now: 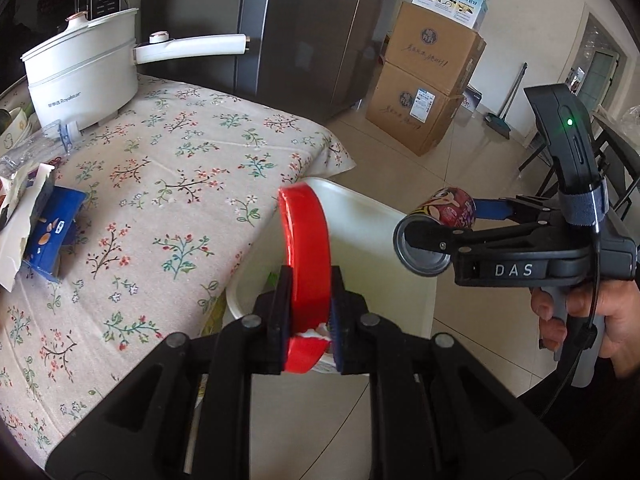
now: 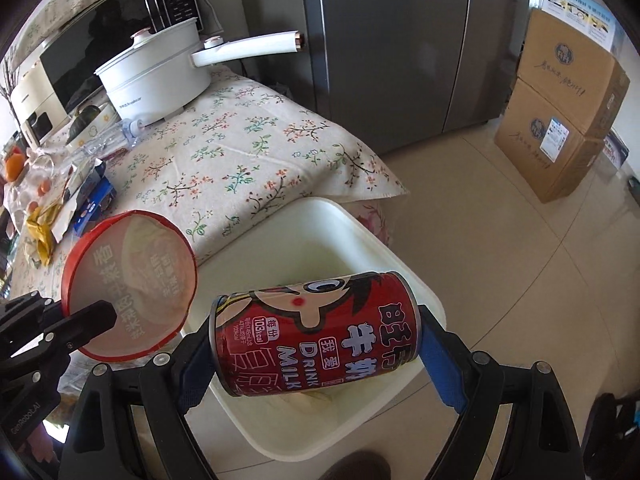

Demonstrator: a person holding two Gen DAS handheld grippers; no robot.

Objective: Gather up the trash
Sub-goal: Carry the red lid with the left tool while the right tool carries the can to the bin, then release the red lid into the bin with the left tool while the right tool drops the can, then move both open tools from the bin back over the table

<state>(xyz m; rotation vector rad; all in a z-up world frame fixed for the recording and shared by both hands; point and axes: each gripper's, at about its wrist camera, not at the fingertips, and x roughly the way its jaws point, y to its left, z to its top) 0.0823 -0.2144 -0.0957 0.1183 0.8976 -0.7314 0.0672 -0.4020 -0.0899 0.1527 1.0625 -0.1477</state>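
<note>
My left gripper (image 1: 308,280) is shut on a red round lid (image 1: 306,248), held on edge above the white trash bin (image 1: 360,208). The lid also shows in the right wrist view (image 2: 128,284), with the left gripper (image 2: 94,314) clamped on its rim. My right gripper (image 2: 320,324) is shut on a red milk drink can (image 2: 316,332), held sideways over the white bin (image 2: 360,232). In the left wrist view the can (image 1: 448,212) hangs in the right gripper (image 1: 452,220) over the bin's right side.
The bin stands on the floor against a table with a flowered cloth (image 1: 160,184). On the table are a white electric pot (image 1: 84,80), a blue carton (image 1: 52,236), wrappers and a plastic bottle (image 2: 104,140). A fridge (image 2: 400,40) and stacked cardboard boxes (image 1: 428,92) stand behind.
</note>
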